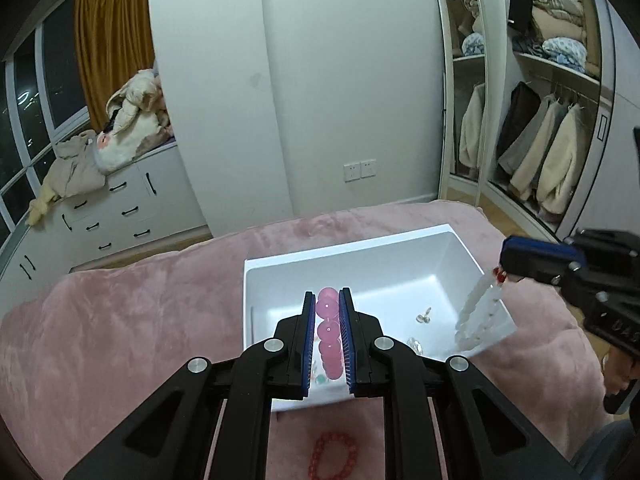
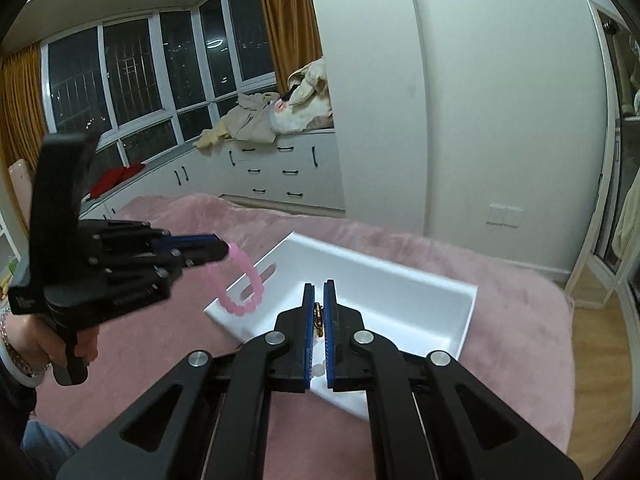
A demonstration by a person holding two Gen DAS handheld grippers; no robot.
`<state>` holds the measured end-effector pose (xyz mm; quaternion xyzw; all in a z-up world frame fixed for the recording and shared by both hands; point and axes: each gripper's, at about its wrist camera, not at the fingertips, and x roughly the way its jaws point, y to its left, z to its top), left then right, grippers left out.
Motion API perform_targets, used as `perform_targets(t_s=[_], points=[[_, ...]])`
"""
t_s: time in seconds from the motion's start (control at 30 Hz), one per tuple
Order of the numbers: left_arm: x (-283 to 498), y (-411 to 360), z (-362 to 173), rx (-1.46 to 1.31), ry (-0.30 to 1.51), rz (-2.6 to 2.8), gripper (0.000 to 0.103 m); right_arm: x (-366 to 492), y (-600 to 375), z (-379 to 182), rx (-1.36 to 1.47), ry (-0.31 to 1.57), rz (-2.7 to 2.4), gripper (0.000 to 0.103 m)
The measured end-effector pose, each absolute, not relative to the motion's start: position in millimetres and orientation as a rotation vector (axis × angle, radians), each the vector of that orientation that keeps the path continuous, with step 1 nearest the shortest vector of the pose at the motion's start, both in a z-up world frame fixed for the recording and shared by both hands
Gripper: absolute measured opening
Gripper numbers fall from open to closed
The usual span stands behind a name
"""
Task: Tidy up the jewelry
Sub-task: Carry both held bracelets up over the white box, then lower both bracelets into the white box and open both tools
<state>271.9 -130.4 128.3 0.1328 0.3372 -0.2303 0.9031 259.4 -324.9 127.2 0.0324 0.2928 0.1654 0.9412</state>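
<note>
We worked over a bed covered by a pink plush blanket (image 1: 132, 320), in a bedroom with a white drawer unit (image 2: 280, 168) under dark windows and an open wardrobe (image 1: 552, 128) beside a tall mirror (image 1: 464, 92).

On the blanket stood a white box (image 1: 360, 268), open at the top. Our left claw (image 1: 328, 304) was clamped on a pink bead bracelet (image 1: 329, 332); in the right wrist view the same bracelet (image 2: 240, 284) hung as a loop from that claw (image 2: 224, 250), above the near left corner of the box (image 2: 400, 280).

Our right claw (image 2: 319, 292) was clamped on the small gold fitting (image 2: 319, 316) of a white bead bracelet (image 1: 478, 312). In the left wrist view this strand hung from the right claw (image 1: 505, 258) down across the right wall of the box, with red beads (image 1: 500, 276) at the grip.

Small clear jewelry pieces (image 1: 424, 316) lay on the box floor, and another clear piece (image 1: 415, 344) lay nearer the front wall. A red bead bracelet (image 1: 332, 456) lay flat on the blanket, outside the box and just in front of it, between the arms of the left claw.
</note>
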Motion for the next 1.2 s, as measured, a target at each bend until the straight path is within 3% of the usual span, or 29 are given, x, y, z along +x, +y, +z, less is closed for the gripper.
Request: perform_targets(t_s=[0.33, 0.87, 1.0, 1.1, 1.2], points=[[335, -177, 82, 0.358, 0.823, -0.444, 0.017, 331, -330, 100, 0.064, 0.768, 0.284, 0.005], [374, -181, 5, 0.38, 0.992, -0.393, 0.018, 385, -322, 8, 0.04, 1.02, 0.185, 0.005], [373, -182, -6, 0.425, 1.004, -0.379, 0.041, 387, -318, -3, 0.019, 1.054, 0.16, 0.007], [370, -181, -6, 0.426, 0.994, -0.371, 0.048, 385, -318, -3, 0.015, 1.051, 0.157, 0.007], [364, -179, 3, 0.438, 0.952, -0.365, 0.052, 379, -320, 4, 0.003, 1.028, 0.16, 0.019]])
